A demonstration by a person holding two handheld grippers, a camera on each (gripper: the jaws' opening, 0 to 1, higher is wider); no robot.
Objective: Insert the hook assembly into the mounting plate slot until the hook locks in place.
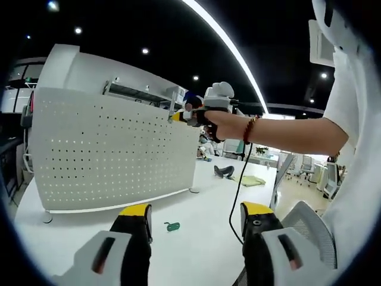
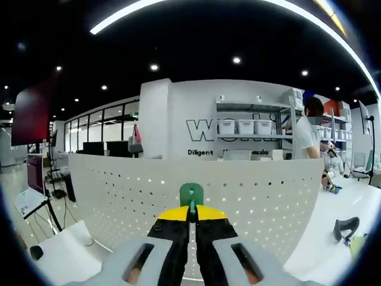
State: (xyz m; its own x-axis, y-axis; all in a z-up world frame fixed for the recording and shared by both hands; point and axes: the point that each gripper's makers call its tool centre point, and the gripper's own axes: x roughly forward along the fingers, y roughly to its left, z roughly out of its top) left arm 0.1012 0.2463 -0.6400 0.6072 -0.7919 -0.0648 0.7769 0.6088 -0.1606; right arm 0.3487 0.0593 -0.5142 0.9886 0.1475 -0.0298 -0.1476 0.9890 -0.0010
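A white perforated mounting plate (image 1: 113, 149) stands upright on the white table (image 1: 202, 214). In the right gripper view the same plate (image 2: 250, 196) is close ahead, and my right gripper (image 2: 191, 210) is shut on a green hook (image 2: 191, 193) held near the plate's top edge. In the left gripper view the right gripper (image 1: 181, 116) is at the plate's upper right corner, held by a hand. My left gripper (image 1: 193, 217) is open low over the table, nothing between its jaws. A second green hook (image 1: 172, 226) lies on the table between them.
A black cable (image 1: 239, 190) hangs from the right gripper to the table. A dark object (image 1: 224, 171) and a yellow-green cloth (image 1: 253, 180) lie further back. An office chair (image 1: 309, 229) stands at the right. A person (image 2: 305, 134) stands by shelves behind the plate.
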